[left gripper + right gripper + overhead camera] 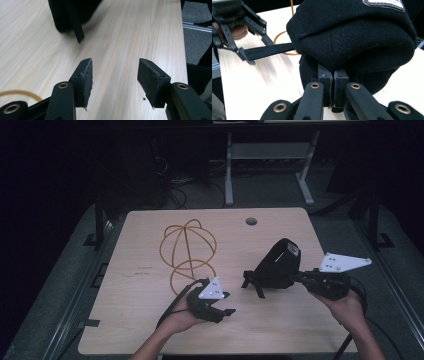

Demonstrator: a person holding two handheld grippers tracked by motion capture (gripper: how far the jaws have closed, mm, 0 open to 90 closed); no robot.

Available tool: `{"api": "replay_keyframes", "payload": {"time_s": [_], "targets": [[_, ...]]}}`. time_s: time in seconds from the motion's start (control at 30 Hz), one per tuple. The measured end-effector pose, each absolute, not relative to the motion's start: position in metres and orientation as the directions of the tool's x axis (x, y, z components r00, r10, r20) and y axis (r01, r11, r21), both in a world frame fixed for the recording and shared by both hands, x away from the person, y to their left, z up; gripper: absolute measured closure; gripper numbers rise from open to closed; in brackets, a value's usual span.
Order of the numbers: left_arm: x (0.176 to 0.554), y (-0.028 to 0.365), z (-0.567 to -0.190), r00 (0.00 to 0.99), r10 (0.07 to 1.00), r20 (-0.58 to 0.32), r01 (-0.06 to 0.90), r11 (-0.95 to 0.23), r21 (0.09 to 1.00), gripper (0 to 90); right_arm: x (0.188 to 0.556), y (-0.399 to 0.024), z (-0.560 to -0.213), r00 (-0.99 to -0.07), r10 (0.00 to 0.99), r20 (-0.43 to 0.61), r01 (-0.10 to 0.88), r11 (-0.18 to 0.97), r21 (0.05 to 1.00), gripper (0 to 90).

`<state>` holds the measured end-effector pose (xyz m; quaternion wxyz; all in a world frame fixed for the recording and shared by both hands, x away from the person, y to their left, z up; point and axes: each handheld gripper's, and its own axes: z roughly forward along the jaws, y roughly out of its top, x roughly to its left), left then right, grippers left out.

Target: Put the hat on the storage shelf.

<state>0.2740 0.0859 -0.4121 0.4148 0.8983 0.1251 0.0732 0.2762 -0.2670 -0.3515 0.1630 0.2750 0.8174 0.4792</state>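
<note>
I have two hand-held grippers at work over one pale wooden desk, one in each hand. My right hand-held gripper has its jaws squeezed together on a fold of fabric at the edge of the one black cap, and in its own view the pads meet with only the thin cloth between them. The cap hangs from that grip on the right half of the desk, crown up, with a light patch on its upper side. Whether its lower edge touches the wood I cannot tell. One black strap runs out level from the side of the cap toward my other hand, and in the high view a strap end sticks out at the cap's lower left.

My left hand-held gripper stands with its jaws well apart. There is nothing between the pads, just bare wood grain. It points toward the cap, with the strap tip lying ahead of it and clear of both pads. In the high view it sits near the front middle of the desk, just left of the cap.

Behind my left hand stands one wire frame of thin yellow hoops, a rounded dome above a ring base. It is hollow, with nothing inside it. One round hole shows near the far edge of the desk.
</note>
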Motion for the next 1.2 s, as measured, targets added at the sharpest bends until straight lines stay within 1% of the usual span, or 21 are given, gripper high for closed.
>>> {"api": "replay_keyframes", "payload": {"time_s": [0.2, 0.7, 0.8, 1.2], "targets": [[0.269, 0.098, -0.416, 0.952, 0.304, 0.04, 0.166, -0.619, 0.768, 46.1, 0.278, -0.263, -0.331, -0.813, 0.581, -0.037, 0.254, 0.412, 0.875, 87.9], [0.264, 0.122, -0.423, 0.941, 0.333, 0.058, 0.173, -0.622, 0.764, 45.1, 0.285, -0.248, -0.294, -0.846, 0.532, -0.038, 0.224, 0.418, 0.88, 87.8], [0.264, 0.124, -0.425, 0.94, 0.339, 0.047, 0.182, -0.613, 0.769, 45.1, 0.287, -0.243, -0.286, -0.851, 0.523, -0.046, 0.212, 0.422, 0.881, 87.8], [0.263, 0.128, -0.429, 0.94, 0.336, 0.053, 0.178, -0.619, 0.765, 45.0, 0.296, -0.219, -0.257, -0.876, 0.474, -0.085, 0.16, 0.453, 0.877, 87.8]]}}
